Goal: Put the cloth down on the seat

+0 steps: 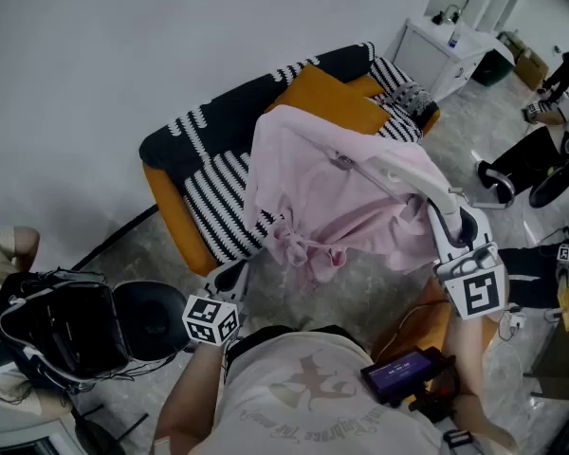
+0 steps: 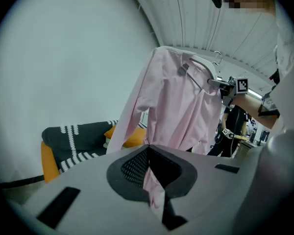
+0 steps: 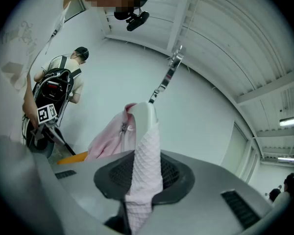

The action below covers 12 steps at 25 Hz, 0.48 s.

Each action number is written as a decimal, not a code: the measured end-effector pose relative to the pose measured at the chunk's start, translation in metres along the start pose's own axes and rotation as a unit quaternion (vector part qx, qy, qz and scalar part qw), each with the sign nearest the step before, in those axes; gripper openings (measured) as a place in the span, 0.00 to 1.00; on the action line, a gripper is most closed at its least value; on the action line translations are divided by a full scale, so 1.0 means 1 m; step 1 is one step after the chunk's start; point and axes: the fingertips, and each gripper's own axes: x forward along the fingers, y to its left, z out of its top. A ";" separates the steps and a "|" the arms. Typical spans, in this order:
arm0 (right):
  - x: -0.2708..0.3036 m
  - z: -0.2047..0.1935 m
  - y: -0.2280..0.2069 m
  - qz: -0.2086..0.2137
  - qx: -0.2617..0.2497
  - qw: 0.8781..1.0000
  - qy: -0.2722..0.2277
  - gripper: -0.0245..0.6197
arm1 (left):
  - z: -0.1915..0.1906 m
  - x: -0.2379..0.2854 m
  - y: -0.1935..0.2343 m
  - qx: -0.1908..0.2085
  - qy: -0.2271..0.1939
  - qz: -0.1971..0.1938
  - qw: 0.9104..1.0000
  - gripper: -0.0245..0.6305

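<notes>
So the cloth (image 1: 327, 207) is a pink shirt on a white hanger (image 1: 408, 173), and it's up in the air over the front of the seat (image 1: 218, 197), not lying on it yet. The seat is that orange chair with the black and white striped cover and an orange cushion (image 1: 332, 102) at the back.

The right gripper (image 1: 441, 211) has its fingers (image 3: 115, 173) clamped on 1 arm of the hanger, where a bit of pink waffle fabric wraps it. The metal hook (image 3: 169, 72) sticks up and away past that. The left gripper (image 1: 235, 275) sits lower, and its fingers (image 2: 132, 168) are pinched shut on a thin strip of the shirt's bottom edge.

Long axis runs collar to hem: collar up top at the hanger, hem down at the left gripper. From the left gripper view it hangs nearly upright, leaning a bit, with 1 sleeve dangling in front of the seat
</notes>
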 end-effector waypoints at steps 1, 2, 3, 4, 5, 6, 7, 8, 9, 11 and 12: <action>-0.004 -0.003 -0.002 0.005 -0.005 1.000 0.001 0.17 | 0.007 0.006 -0.012 0.004 -0.007 -0.006 1.000 0.06; -0.008 -0.006 -0.004 0.010 -0.010 1.000 0.003 0.17 | 0.013 0.012 -0.023 0.009 -0.013 -0.011 1.000 0.06; -0.011 -0.010 -0.006 0.013 -0.014 1.000 0.004 0.17 | 0.019 0.017 -0.034 0.013 -0.018 -0.017 1.000 0.06; -0.014 -0.015 -0.007 0.016 -0.018 1.000 0.007 0.17 | 0.024 0.022 -0.044 0.016 -0.022 -0.022 0.999 0.06; -0.017 -0.021 -0.009 0.018 -0.019 1.000 0.010 0.17 | 0.028 0.026 -0.052 0.018 -0.026 -0.027 0.999 0.06; -0.019 -0.027 -0.010 0.018 -0.018 1.000 0.016 0.17 | 0.031 0.029 -0.059 0.017 -0.029 -0.031 0.999 0.06; -0.023 -0.035 -0.012 0.018 -0.015 0.999 0.022 0.17 | 0.035 0.031 -0.065 0.016 -0.033 -0.034 0.999 0.06; -0.025 -0.041 -0.013 0.018 -0.012 0.999 0.027 0.17 | 0.038 0.032 -0.070 0.015 -0.036 -0.036 0.999 0.06; -0.028 -0.047 -0.015 0.017 -0.009 0.999 0.031 0.17 | 0.040 0.033 -0.074 0.015 -0.039 -0.037 0.998 0.06; -0.031 -0.058 -0.018 0.015 -0.001 0.999 0.038 0.17 | 0.046 0.035 -0.080 0.019 -0.043 -0.039 0.998 0.06; -0.032 -0.063 -0.021 0.013 0.006 0.999 0.041 0.17 | 0.048 0.036 -0.082 0.021 -0.044 -0.040 0.998 0.06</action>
